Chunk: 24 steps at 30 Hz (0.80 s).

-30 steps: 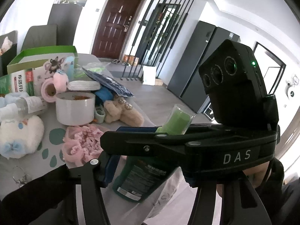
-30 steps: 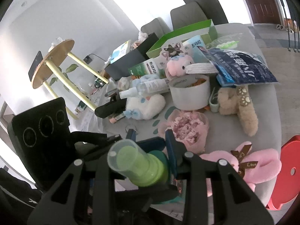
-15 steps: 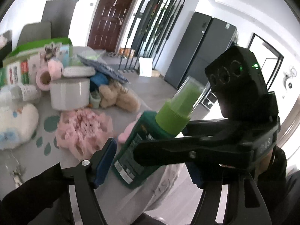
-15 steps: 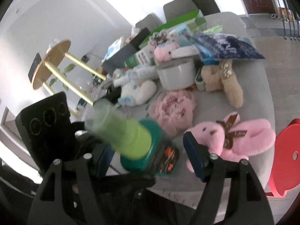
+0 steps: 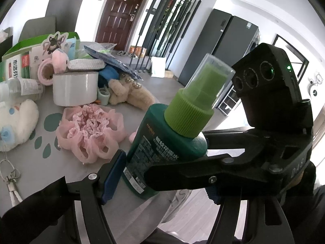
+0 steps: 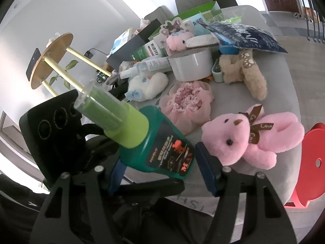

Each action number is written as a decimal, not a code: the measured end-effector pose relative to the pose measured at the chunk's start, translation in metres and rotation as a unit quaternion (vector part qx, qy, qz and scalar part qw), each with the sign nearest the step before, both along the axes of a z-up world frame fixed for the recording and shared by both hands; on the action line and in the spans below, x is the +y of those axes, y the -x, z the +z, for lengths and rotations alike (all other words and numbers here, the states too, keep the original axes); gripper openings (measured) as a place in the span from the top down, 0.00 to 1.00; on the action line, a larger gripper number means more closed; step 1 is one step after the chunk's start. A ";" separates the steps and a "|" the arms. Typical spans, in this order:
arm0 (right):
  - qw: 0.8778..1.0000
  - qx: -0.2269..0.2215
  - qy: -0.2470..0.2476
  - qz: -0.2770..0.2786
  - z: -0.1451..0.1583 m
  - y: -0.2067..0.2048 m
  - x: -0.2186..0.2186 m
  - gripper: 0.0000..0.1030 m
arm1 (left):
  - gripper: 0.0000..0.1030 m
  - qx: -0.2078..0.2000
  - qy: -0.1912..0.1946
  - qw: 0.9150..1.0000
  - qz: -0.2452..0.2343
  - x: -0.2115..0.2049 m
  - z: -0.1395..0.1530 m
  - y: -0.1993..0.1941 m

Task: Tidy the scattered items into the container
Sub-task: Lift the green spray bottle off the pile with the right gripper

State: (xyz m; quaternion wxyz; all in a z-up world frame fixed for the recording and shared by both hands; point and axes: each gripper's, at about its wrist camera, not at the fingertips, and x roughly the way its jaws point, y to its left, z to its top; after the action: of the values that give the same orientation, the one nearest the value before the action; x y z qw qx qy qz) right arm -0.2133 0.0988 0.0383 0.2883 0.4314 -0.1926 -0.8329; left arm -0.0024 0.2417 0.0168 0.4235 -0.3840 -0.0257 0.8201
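Two grippers meet on one dark green spray bottle (image 6: 162, 150) at the near edge of the grey table (image 6: 280, 93). The right gripper (image 6: 160, 172) is closing around the bottle's body: one blue pad lies against it, while the other is a sliver clear. The left gripper (image 5: 162, 183) has one pad on the bottle's side. Its other pad is hidden behind the right gripper, so I cannot tell whether it grips.

The bottle tilts, its light green cap high and leaning back from the clutter, its base low.

Just beyond lie a pink plush toy (image 6: 249, 140) and a pink ruffled cloth flower (image 6: 186, 103), blocking the way in. Farther in are a white plush (image 6: 148, 85), a beige plush (image 6: 241, 71) and a round white tub (image 6: 191, 65), its inside out of sight. An open green box (image 6: 195, 10) stands at the back, behind cartons and a blue foil bag (image 6: 247, 38).
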 end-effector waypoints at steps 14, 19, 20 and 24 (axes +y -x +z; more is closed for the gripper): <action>0.999 -0.003 -0.015 -0.032 0.006 -0.005 -0.002 0.57 | 0.43 0.012 -0.002 1.000 0.010 -0.001 0.005 -0.007; 0.999 0.012 -0.013 -0.034 0.019 -0.009 -0.004 0.57 | 0.43 0.026 -0.007 1.000 0.014 -0.006 0.019 -0.010; 0.999 0.015 -0.012 -0.033 0.022 -0.009 -0.005 0.57 | 0.43 0.030 -0.008 0.999 0.016 -0.008 0.022 -0.010; 0.999 0.031 -0.012 -0.027 0.036 -0.008 -0.011 0.57 | 0.43 0.045 -0.009 0.999 0.025 -0.016 0.037 -0.010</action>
State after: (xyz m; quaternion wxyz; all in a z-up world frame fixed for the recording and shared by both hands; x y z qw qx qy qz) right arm -0.2054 0.0874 0.0745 0.2664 0.4034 -0.1847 -0.8557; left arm 0.0072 0.2253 0.0541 0.4067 -0.3419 -0.0236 0.8468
